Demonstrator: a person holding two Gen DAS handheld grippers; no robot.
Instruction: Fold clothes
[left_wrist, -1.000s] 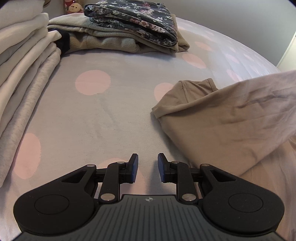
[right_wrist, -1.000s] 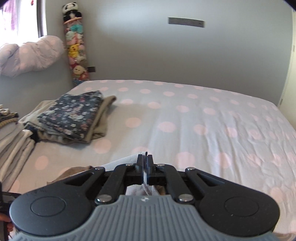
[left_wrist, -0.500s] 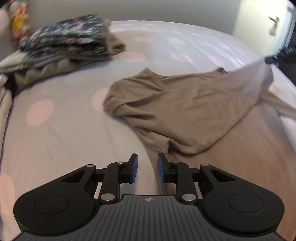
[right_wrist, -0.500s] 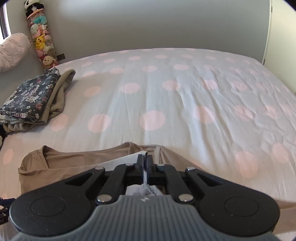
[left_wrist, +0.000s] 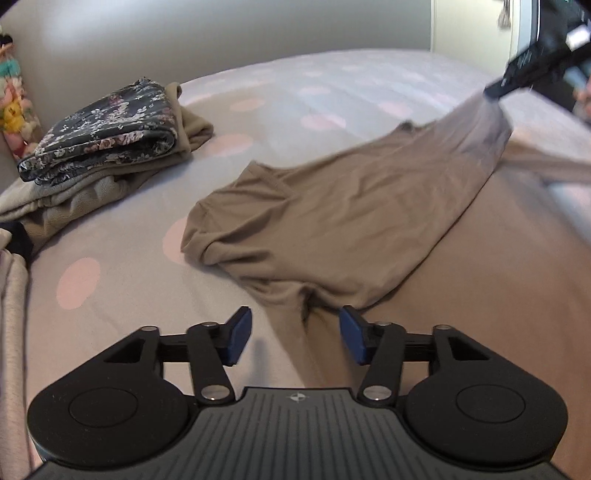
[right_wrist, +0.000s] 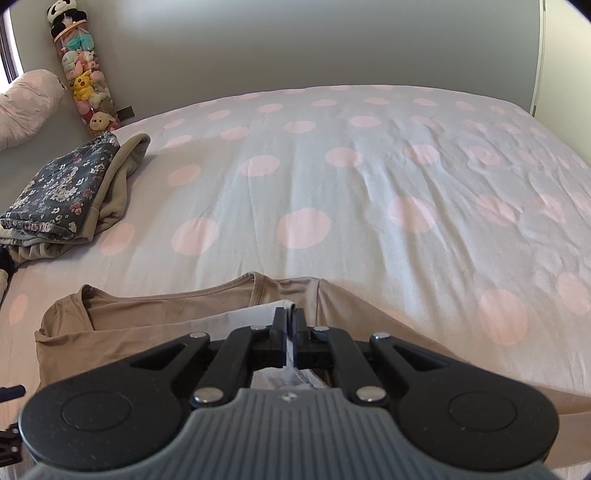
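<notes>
A tan shirt (left_wrist: 332, 218) lies on the spotted bed (right_wrist: 332, 177). The right tongs (right_wrist: 290, 328) are clamped on its edge and lift it. The left tongs (left_wrist: 293, 334) are opening just above a fold of the shirt, not pinching it. Folded clothes (left_wrist: 107, 147) sit nearby.

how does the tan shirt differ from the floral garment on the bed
The tan shirt is plain, spread loose and rumpled, one end lifted by the right gripper. The floral garment is dark, patterned, folded flat on a stack, untouched. Both lie on the polka-dot bed.
</notes>
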